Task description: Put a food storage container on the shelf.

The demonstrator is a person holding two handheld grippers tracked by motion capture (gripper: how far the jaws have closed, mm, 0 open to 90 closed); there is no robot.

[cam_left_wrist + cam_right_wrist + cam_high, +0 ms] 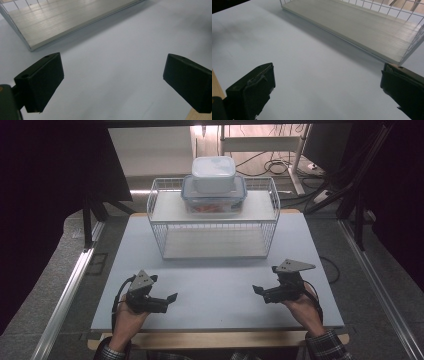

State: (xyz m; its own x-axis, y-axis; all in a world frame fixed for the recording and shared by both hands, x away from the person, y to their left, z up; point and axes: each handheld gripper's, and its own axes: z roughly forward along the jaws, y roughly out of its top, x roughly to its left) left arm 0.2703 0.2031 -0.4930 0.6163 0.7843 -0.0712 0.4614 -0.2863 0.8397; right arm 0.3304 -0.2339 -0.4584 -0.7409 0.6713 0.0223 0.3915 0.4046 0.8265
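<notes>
My left gripper (164,287) rests low over the front left of the pale table (215,277), held in a hand, jaws wide apart with nothing between them. My right gripper (266,279) mirrors it at the front right, also open and empty. In the left gripper view my left gripper (113,67) looks over bare tabletop toward the rack's lower shelf (62,20). In the right gripper view my right gripper (327,72) faces that same lower shelf (367,22).
A white wire rack (214,220) stands at the back middle of the table. On its upper shelf sits a clear box with a blue-rimmed lid (214,200) holding something orange, and a smaller white box (213,172) is stacked on it. Cables lie behind.
</notes>
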